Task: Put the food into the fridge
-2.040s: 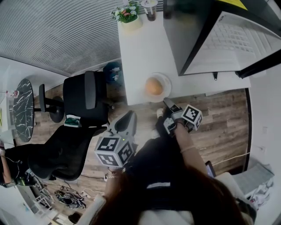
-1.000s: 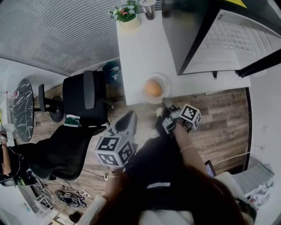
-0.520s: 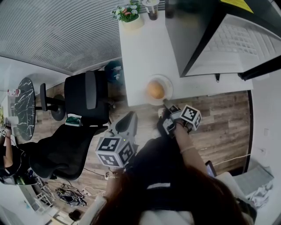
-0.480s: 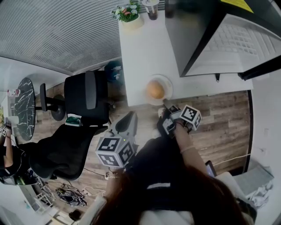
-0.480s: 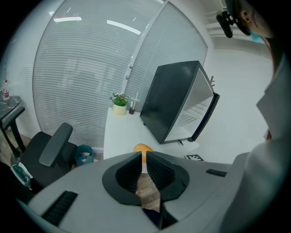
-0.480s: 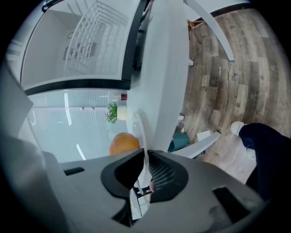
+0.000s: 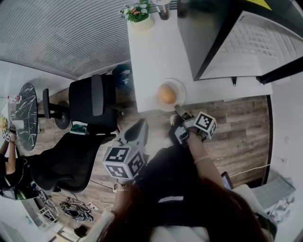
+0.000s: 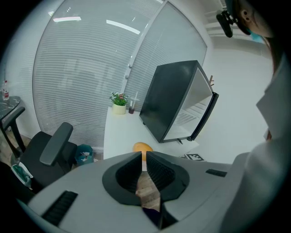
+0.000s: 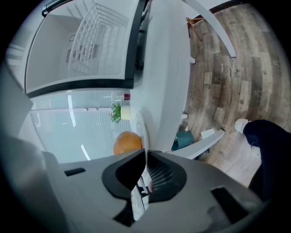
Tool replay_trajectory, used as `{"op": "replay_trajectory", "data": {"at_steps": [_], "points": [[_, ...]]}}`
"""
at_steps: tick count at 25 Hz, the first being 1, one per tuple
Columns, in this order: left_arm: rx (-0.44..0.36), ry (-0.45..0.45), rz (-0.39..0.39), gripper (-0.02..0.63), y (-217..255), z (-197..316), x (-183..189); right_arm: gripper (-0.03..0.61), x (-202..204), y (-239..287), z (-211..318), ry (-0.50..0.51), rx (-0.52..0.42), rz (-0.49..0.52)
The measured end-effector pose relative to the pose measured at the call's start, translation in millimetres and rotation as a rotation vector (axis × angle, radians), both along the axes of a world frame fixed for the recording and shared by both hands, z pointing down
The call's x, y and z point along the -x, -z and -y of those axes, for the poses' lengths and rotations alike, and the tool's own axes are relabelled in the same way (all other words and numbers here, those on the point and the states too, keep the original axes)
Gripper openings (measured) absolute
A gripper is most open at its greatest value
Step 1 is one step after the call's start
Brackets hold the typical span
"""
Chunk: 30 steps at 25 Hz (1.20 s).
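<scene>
Food, a round orange-brown lump (image 7: 166,93), sat on a small white round plate (image 7: 178,90) at the near edge of a long white bench (image 7: 151,52). A black fridge (image 7: 208,38) stood on the bench at the plate's 1 o'clock, its door open and its white wire shelves showing. The food was outside the fridge. The right claw (image 7: 179,111) reached the plate from its 5 o'clock. Its jaws had just been closing, and they pinched the plate's thin rim between them. The left claw (image 7: 140,125) hovered over the wooden floor at the plate's 7 o'clock, well apart from it. Its jaws were all but together and held nothing. A black office chair (image 7: 92,101) stood at the bench's 8 o'clock, and a small potted plant (image 7: 137,14) stood at the bench's far end.
</scene>
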<state>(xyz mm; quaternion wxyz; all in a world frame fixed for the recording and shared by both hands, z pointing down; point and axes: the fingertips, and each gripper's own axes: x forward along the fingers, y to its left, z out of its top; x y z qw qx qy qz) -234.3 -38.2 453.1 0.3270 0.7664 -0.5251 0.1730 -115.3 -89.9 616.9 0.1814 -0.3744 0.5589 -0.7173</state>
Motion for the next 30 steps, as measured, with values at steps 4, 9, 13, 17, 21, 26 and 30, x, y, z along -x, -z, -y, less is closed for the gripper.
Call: {"op": "replay_trajectory", "data": {"at_steps": [4,9,13,17,21,26,30], "points": [[-0.007,0.001,0.002,0.032,1.9,-8.8,2.8,0.012,1.6,2.8,-5.3,-0.008,-0.023,0.018],[-0.019,-0.003,0.002,0.032,4.6,-20.8,6.3,0.012,2.9,8.7,-13.9,-0.016,-0.043,0.018],[-0.025,-0.011,0.007,0.032,5.8,-32.0,7.6,0.012,2.0,10.1,-22.2,-0.026,-0.058,0.014],[-0.034,-0.014,0.012,0.032,8.4,-42.3,12.9,0.012,3.7,12.7,-29.4,-0.046,-0.072,0.025],[-0.046,-0.012,0.014,0.032,10.7,-53.6,18.1,0.012,5.5,19.6,-35.3,-0.07,-0.096,0.059],[-0.051,-0.009,0.014,0.032,11.1,-66.3,23.1,0.012,4.4,27.9,-41.2,-0.084,-0.119,0.065],[-0.067,-0.005,0.016,0.032,12.2,-69.2,23.3,0.012,2.7,38.6,-43.3,-0.079,-0.152,0.072]]}}
